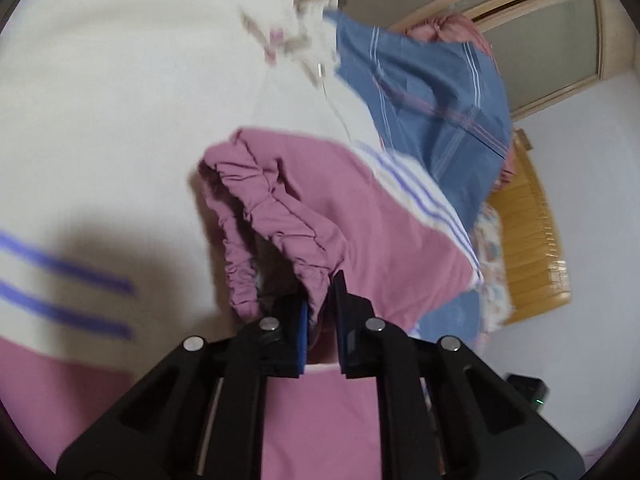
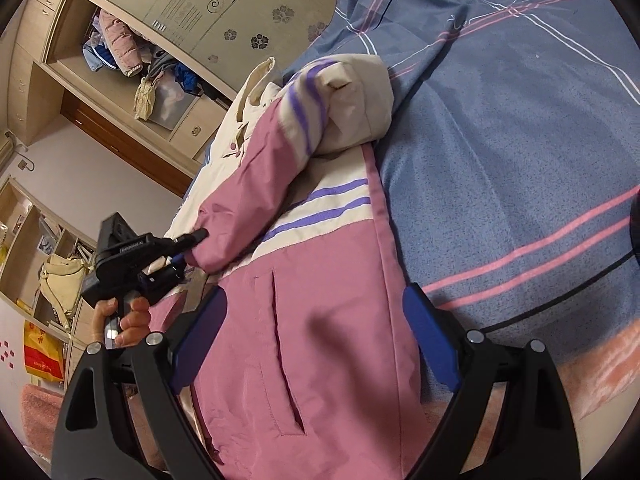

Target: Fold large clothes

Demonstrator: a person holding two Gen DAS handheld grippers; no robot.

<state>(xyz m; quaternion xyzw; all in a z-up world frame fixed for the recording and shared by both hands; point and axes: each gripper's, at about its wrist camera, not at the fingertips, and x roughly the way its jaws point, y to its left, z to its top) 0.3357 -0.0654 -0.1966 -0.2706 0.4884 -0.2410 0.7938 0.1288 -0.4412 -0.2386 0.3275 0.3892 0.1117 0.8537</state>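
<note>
A: Start close in. What does the left gripper (image 1: pixel 320 304) have?

B: Its jaws are pinched on the gathered cuff (image 1: pixel 280 232) of the jacket's sleeve (image 2: pixel 256 184); the right-wrist view shows the same grip from the side, with the hand (image 2: pixel 124 320) on the handle. The right gripper (image 2: pixel 316 320) stands wide open over the jacket's lower front, nothing between its pads, a slit pocket (image 2: pixel 284 352) just below it

A: And the jacket (image 2: pixel 312 280) itself?

B: It lies spread on the bed, on the blue striped sheet (image 2: pixel 500 152). I'd judge it padded and soft, light for its bulk, with a smooth shell that could slide on itself (the elastic cuff looks the surest place to pinch). For the body, a hem or side seam seems better than the flat panel, where the pads would only skid

A: Anything in the way?

B: The far sleeve (image 2: pixel 352 100) is bent over the shoulder, so it may need laying flat. The sheet is rumpled beside the jacket and could get caught in a low grab. Beyond the bed there is a wardrobe (image 2: pixel 120 64) with clothes heaped inside, a cream bag (image 2: pixel 64 276) on shelving, and in the left view a wooden chair (image 1: pixel 528 236), all well apart from the work
</note>
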